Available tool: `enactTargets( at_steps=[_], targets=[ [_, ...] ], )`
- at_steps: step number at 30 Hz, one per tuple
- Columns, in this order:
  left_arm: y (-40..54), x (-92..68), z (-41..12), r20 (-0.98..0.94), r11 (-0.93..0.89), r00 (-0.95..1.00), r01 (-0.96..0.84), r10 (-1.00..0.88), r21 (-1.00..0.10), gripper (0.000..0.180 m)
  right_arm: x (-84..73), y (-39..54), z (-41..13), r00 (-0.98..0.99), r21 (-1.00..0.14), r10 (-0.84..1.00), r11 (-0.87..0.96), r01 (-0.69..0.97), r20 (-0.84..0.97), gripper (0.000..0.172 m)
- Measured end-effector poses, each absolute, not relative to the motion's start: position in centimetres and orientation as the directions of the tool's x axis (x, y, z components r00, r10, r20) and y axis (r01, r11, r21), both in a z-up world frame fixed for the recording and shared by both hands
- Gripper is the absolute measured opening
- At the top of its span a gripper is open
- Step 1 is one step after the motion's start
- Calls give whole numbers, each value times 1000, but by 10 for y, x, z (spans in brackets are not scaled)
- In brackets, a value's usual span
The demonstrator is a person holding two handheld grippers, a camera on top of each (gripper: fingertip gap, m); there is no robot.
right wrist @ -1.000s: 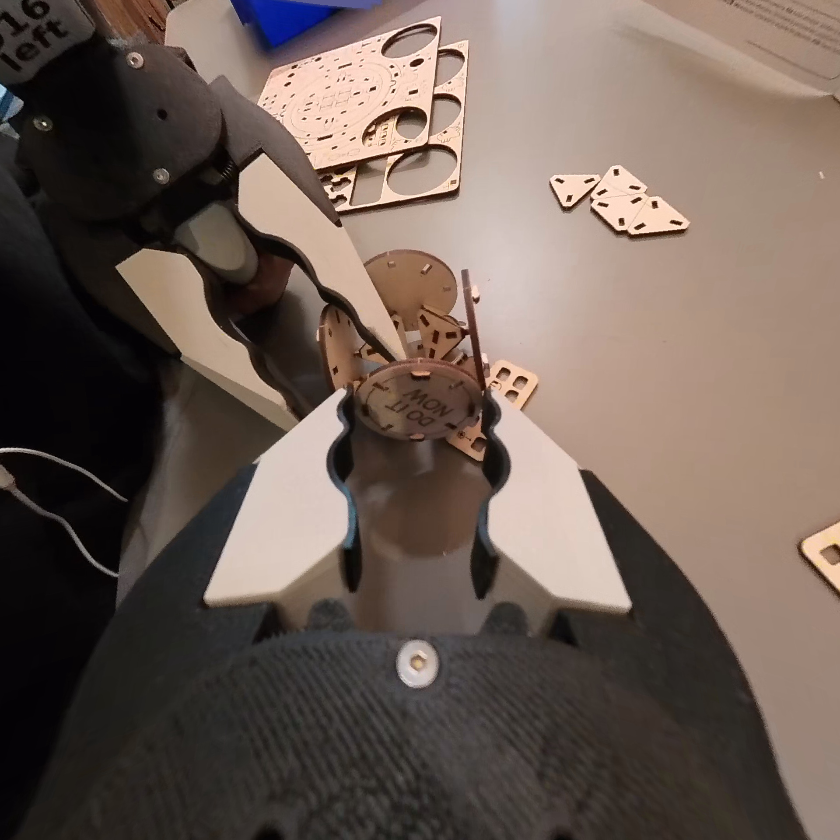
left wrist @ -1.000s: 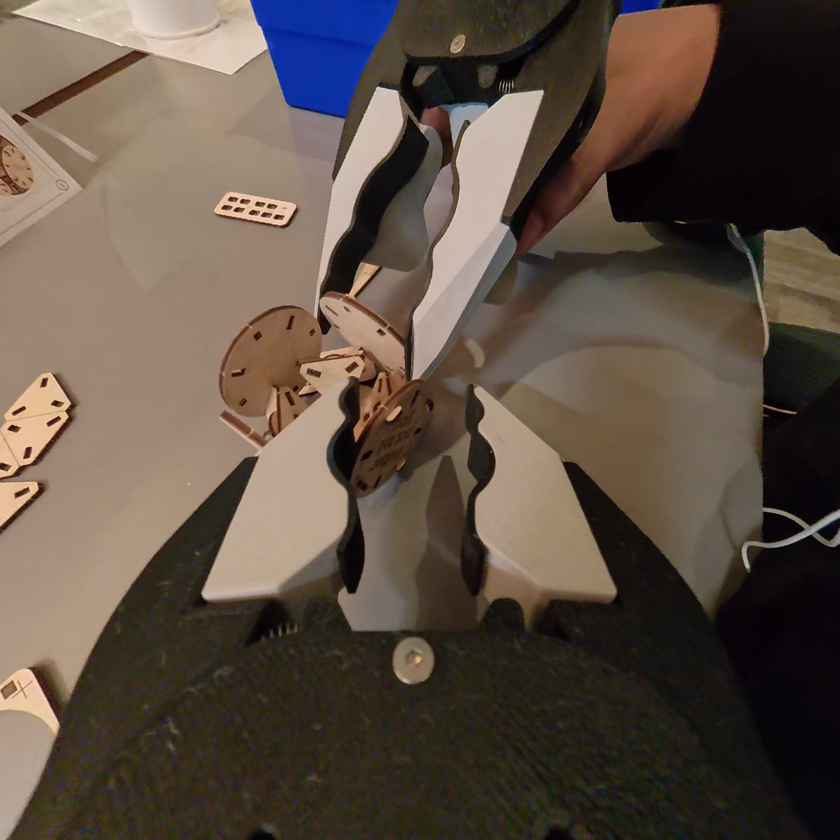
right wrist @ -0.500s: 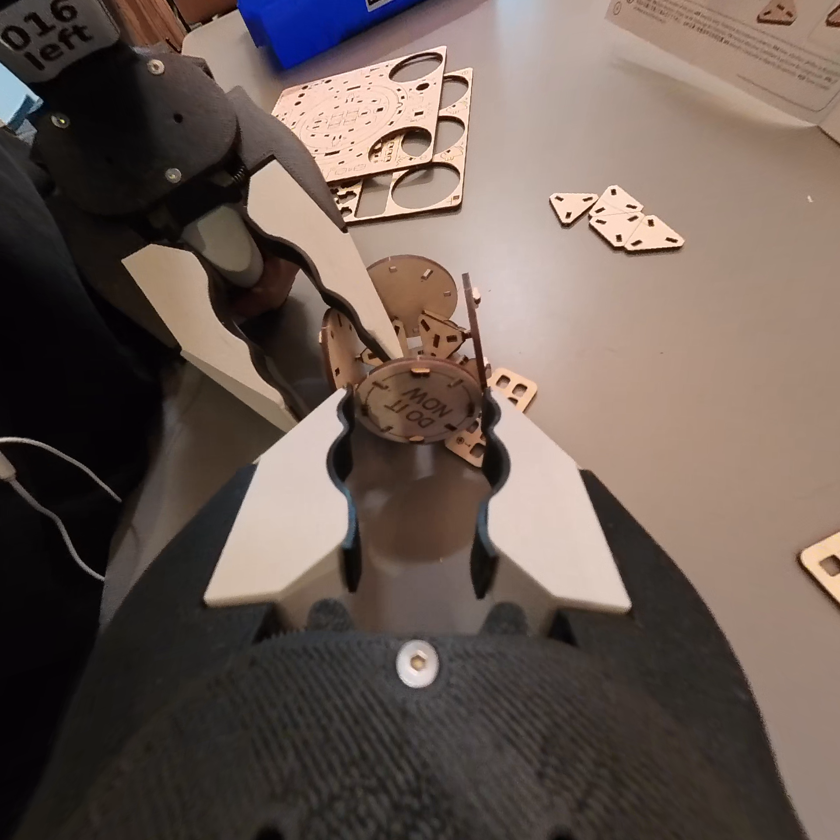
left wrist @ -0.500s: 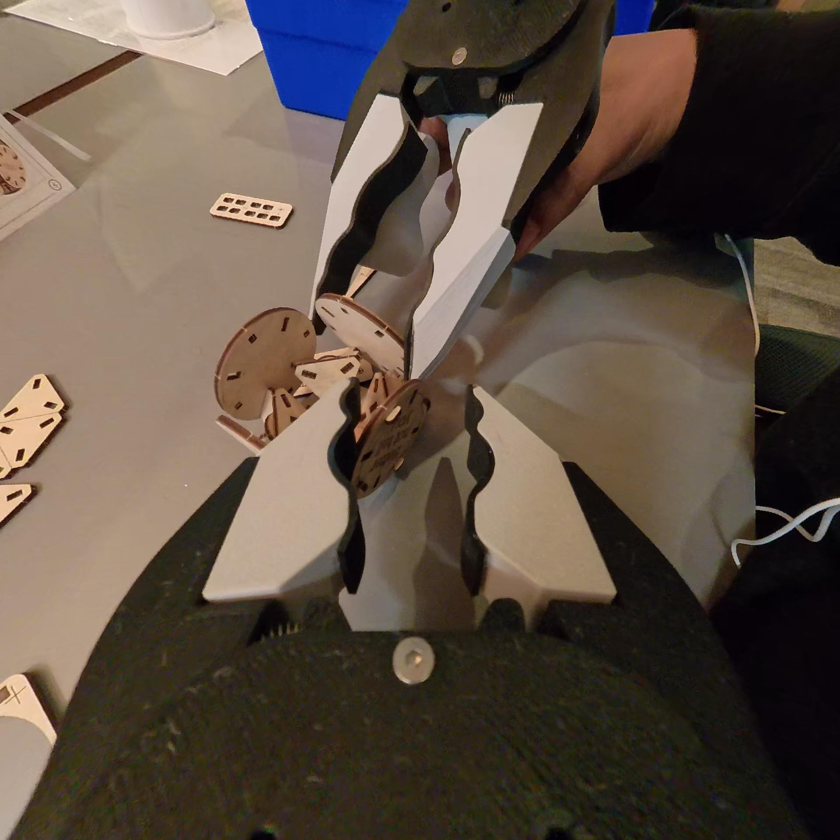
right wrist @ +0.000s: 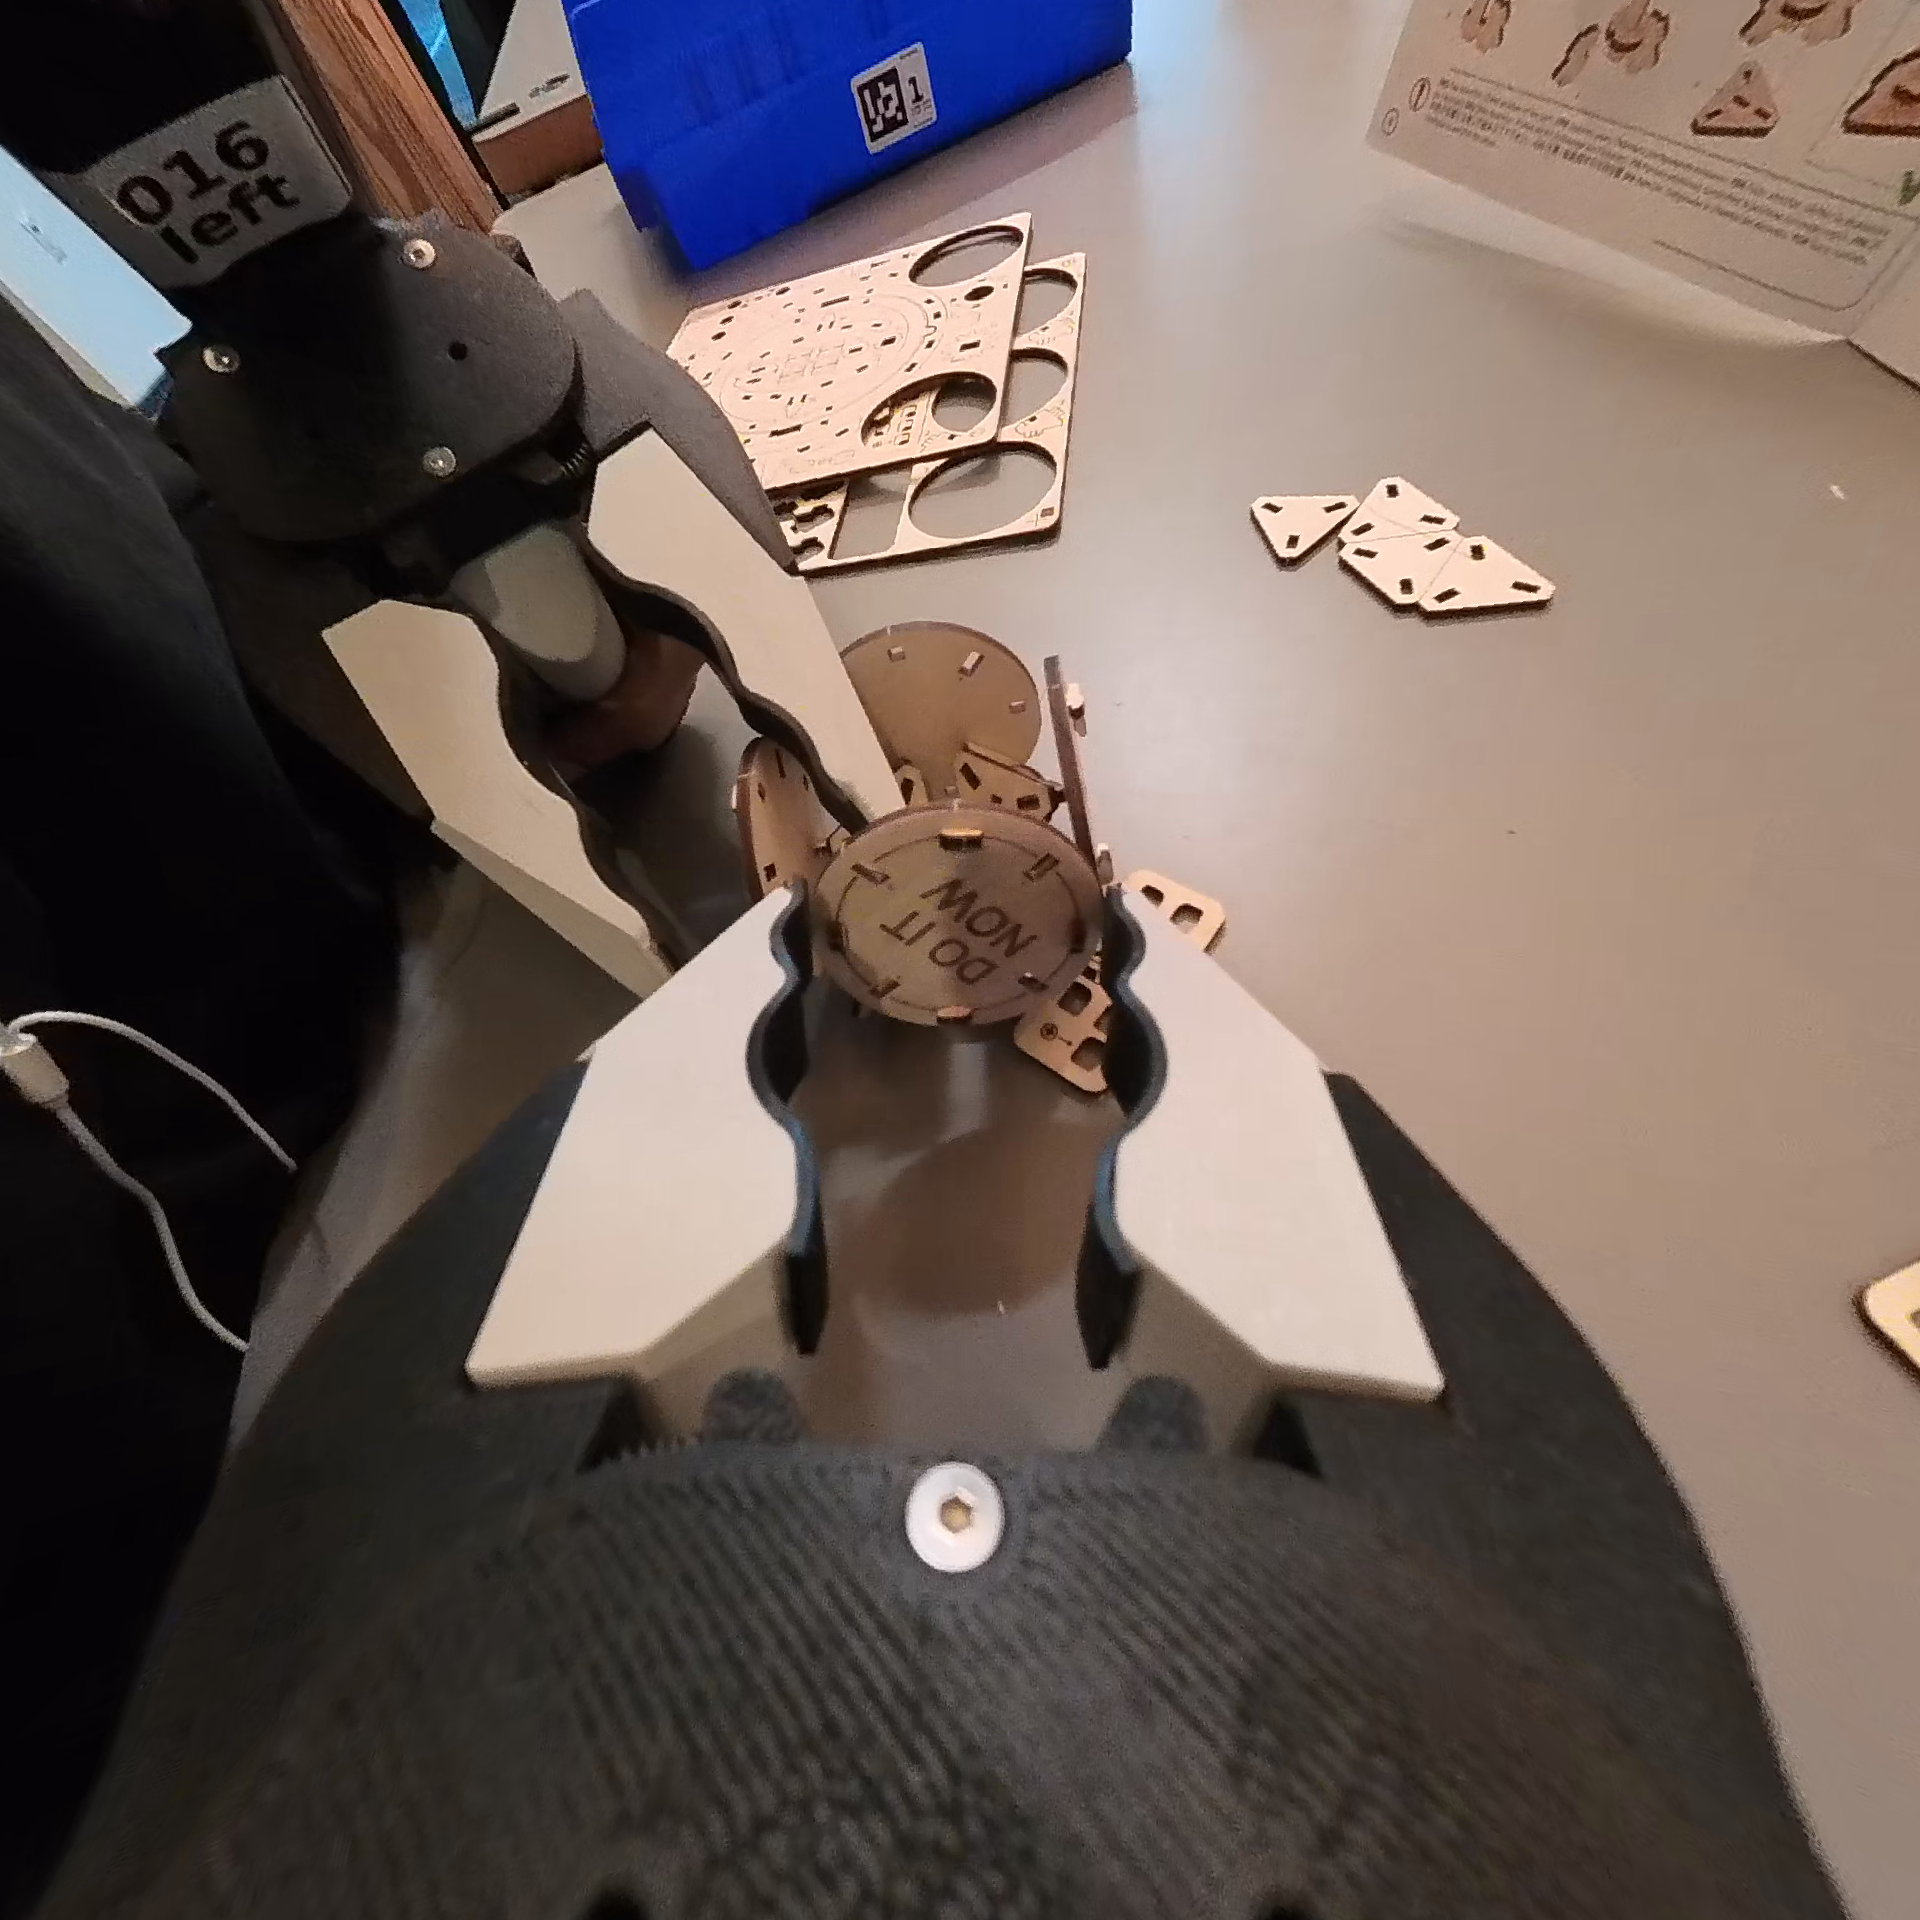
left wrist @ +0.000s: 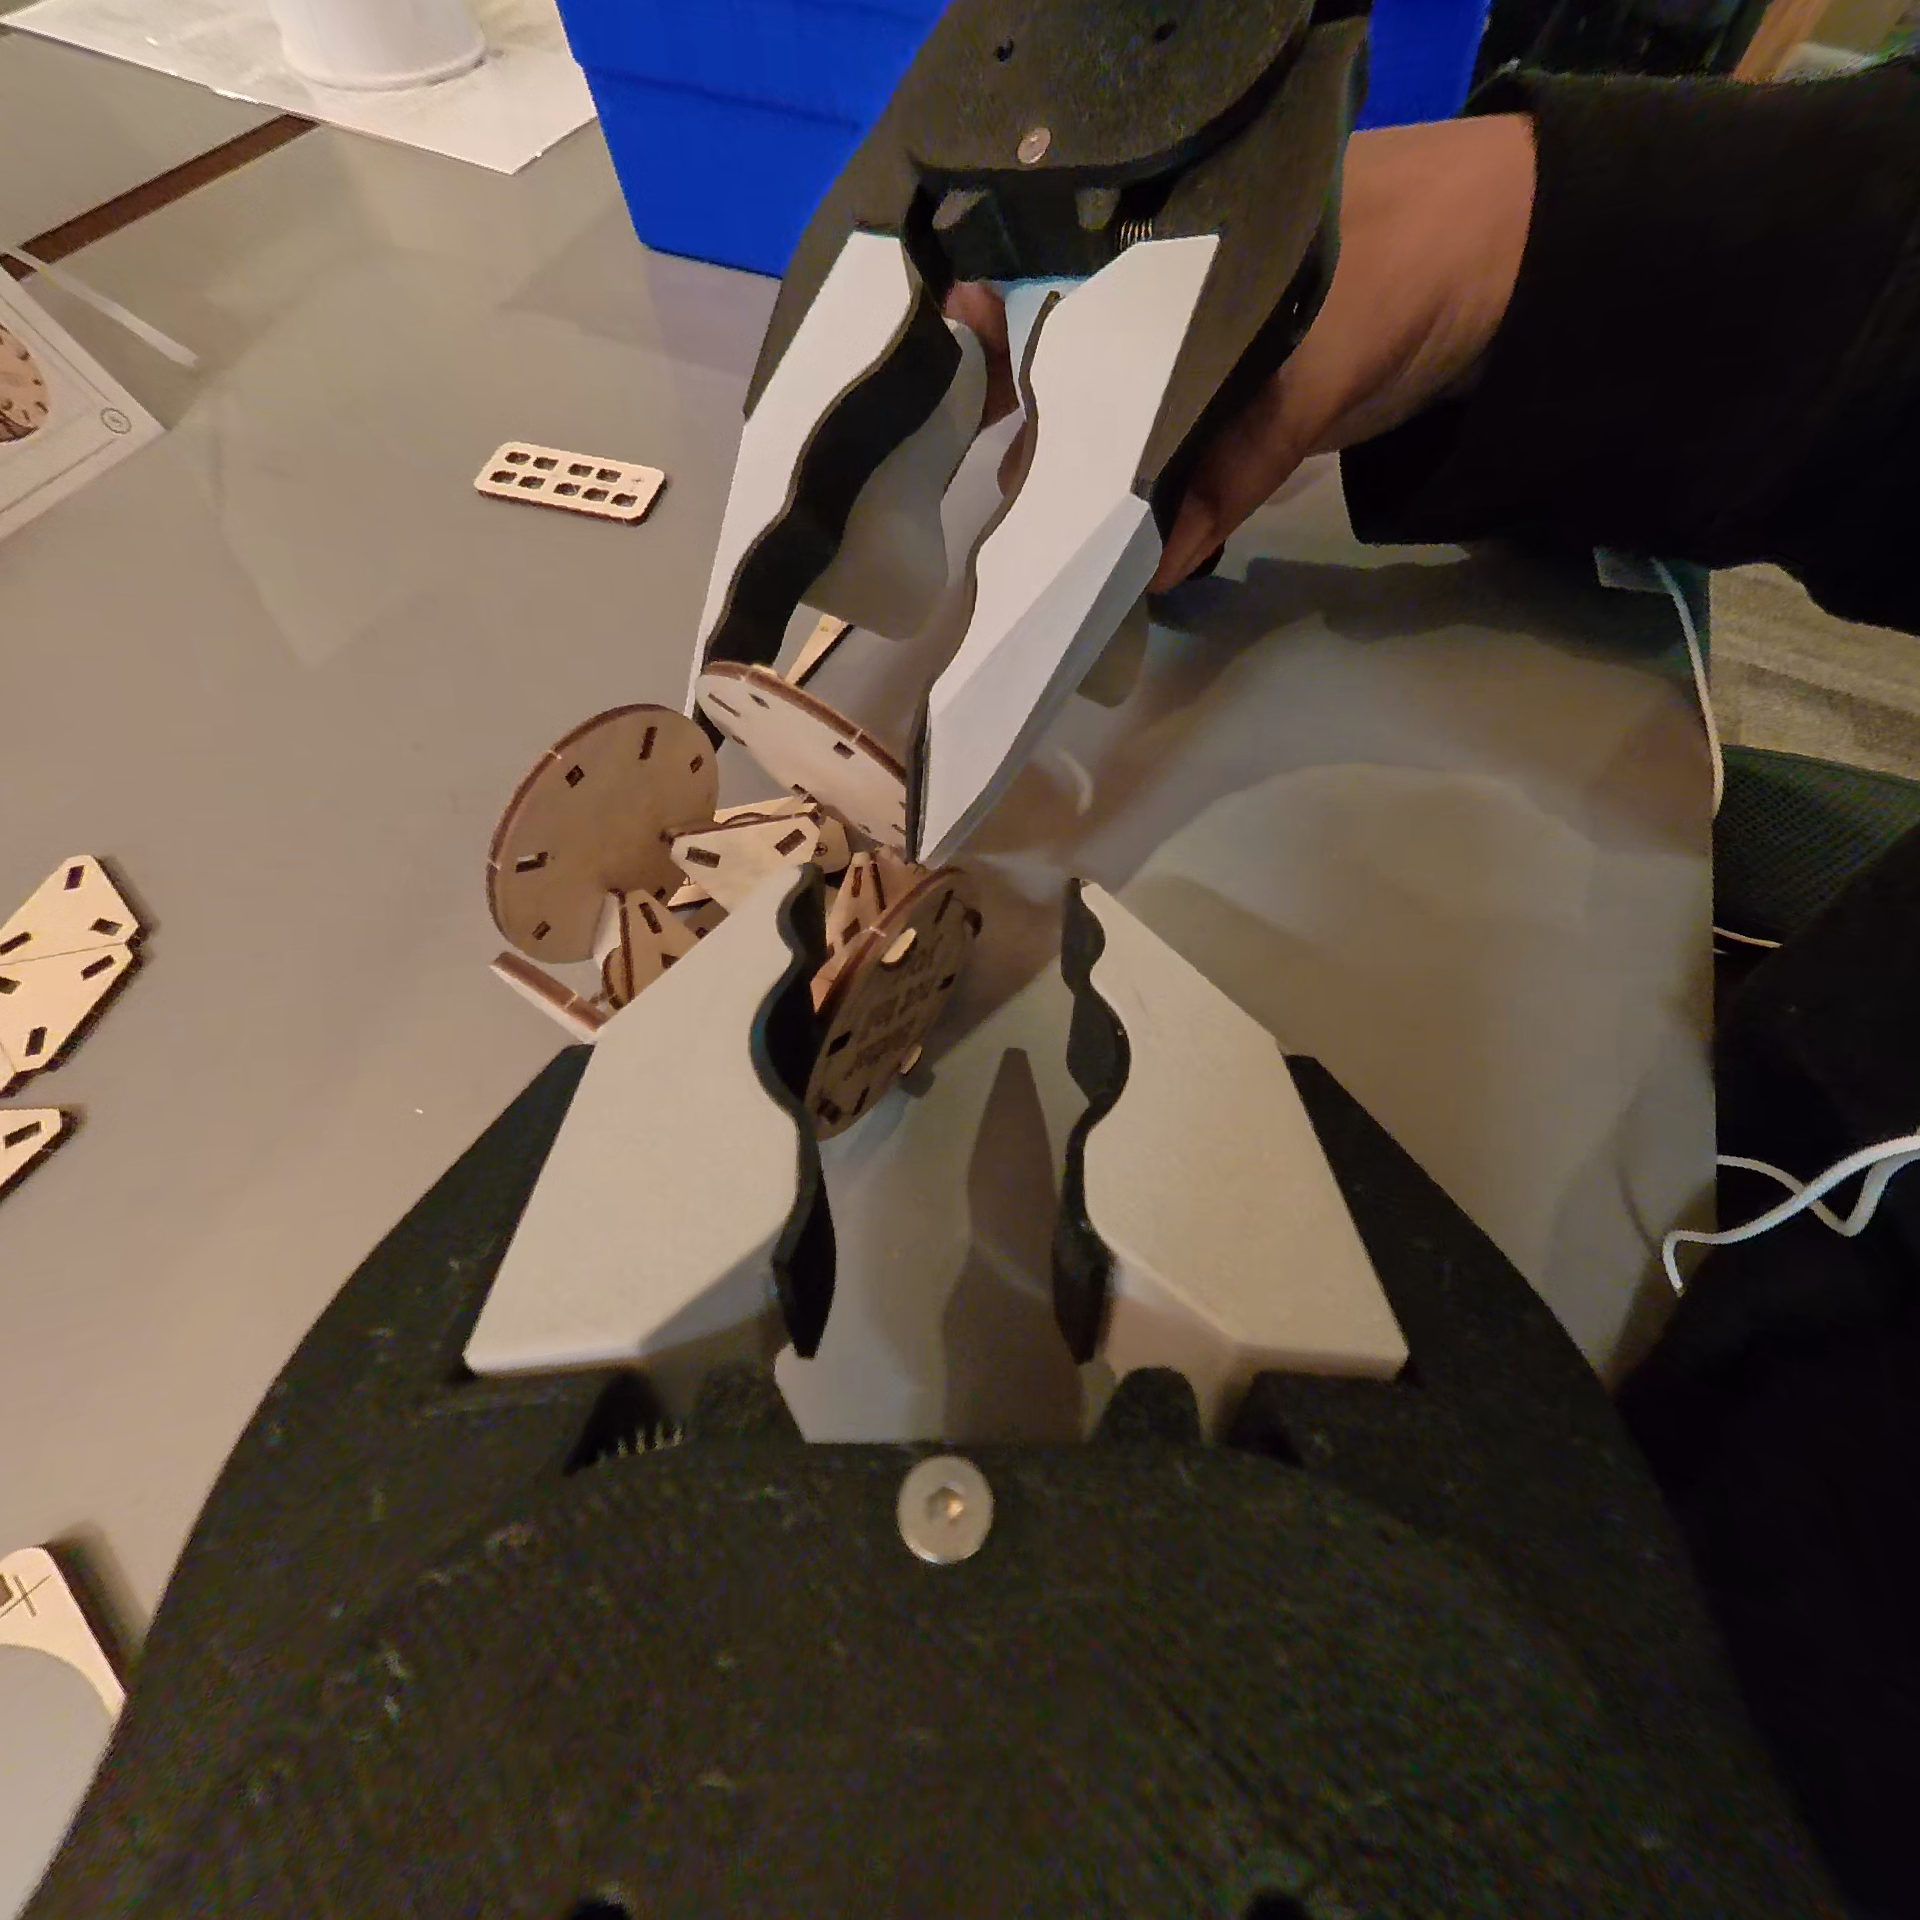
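Between the fingertips of the right gripper (right wrist: 956,899), an engraved wooden disc (right wrist: 956,930): clenched across its width, both pads tight on the rim. Held by a hand (left wrist: 1382,312) in a black sleeve, coming down steeply on the wooden puzzle assembly (left wrist: 717,862). Seen from the other side, same disc showing its pale slotted back (left wrist: 800,748) between those tips.

Over to the left gripper (left wrist: 935,888): released, jaws apart. Second lettered disc (left wrist: 894,997) standing on edge between them, leaning on the left pad, clear daylight to the right pad. Not gripped.

Just behind, a third slotted disc (left wrist: 603,831) upright on the grey tabletop (right wrist: 1455,935), joined to the rest by small triangular tabs. Loose slotted tab (right wrist: 1179,909) lying flat beside the right fingertip.

Farther out: cluster of triangular pieces (right wrist: 1403,551) mid-table, well apart from the assembly. Small slotted rectangular piece (left wrist: 569,483) alone. Punched plywood sheets (right wrist: 894,384) stacked toward the far edge, blue bin (right wrist: 831,94) right behind them at that edge. Printed instruction sheet (right wrist: 1662,156) at the far right corner. White cable (right wrist: 135,1143) trailing off the left edge.
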State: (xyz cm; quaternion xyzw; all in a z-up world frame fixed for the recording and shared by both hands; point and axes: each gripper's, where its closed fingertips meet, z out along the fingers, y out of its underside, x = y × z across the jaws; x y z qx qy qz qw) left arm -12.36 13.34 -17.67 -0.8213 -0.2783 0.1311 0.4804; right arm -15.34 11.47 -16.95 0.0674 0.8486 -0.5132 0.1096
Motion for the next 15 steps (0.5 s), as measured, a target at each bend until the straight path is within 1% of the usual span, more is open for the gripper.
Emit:
enactTargets(
  at_steps=[7,10,15],
  targets=[
    [132,-124,-172,62,-356,808,325,585,-876,42,-152,115,-169,-967,-865,6,446,232,-256,55],
    [129,-124,-164,99,-293,805,323,585,-900,46,-154,116,-166,-967,-876,14,421,237,-255,55],
    [115,-129,-143,183,-135,785,320,591,-938,53,-159,118,-160,-967,-892,51,377,249,-249,55]
  ],
)
